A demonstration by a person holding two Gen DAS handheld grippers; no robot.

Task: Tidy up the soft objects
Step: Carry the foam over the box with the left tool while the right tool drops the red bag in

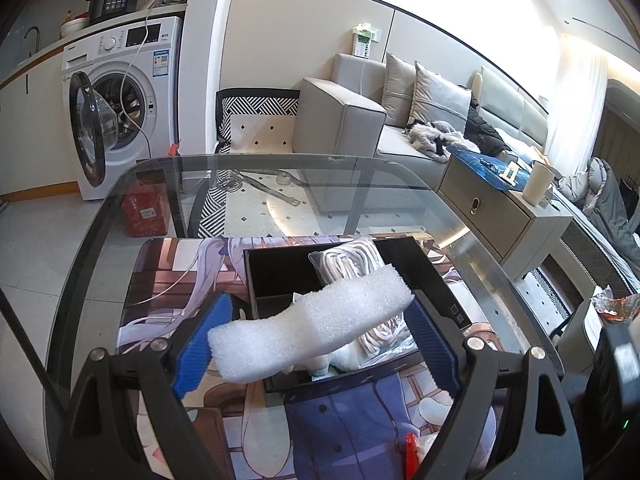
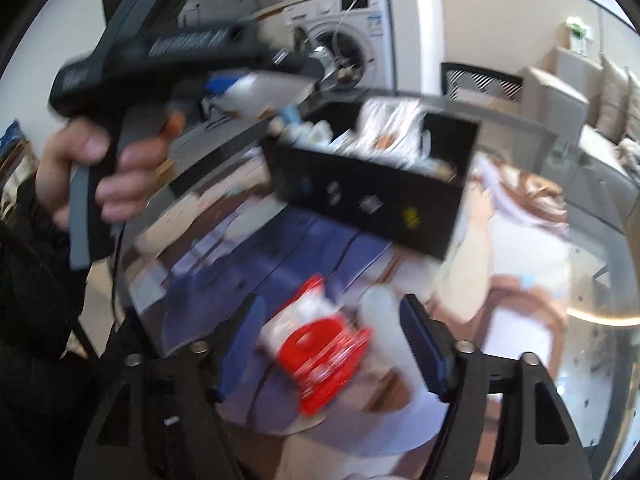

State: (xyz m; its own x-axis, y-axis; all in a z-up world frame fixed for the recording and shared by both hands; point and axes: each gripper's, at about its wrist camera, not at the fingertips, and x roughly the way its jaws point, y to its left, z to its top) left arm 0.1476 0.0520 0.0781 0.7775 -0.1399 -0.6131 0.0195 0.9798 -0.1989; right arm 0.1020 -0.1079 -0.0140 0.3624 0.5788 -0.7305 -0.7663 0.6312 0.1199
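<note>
My left gripper is shut on a long white foam strip that spans from one blue pad to the other. It hangs just above an open black box on the printed mat. Inside the box lie a bagged white cord and other pale soft items. In the blurred right wrist view, my right gripper stands open over a red-and-white packet lying on the mat between its fingers, pads apart from it. A hand holds the left gripper by the black box.
The printed mat covers a round-edged glass table. Beyond it stand a washing machine with its door open, a grey sofa and a low cabinet with a cup. A red box sits on the floor under the glass.
</note>
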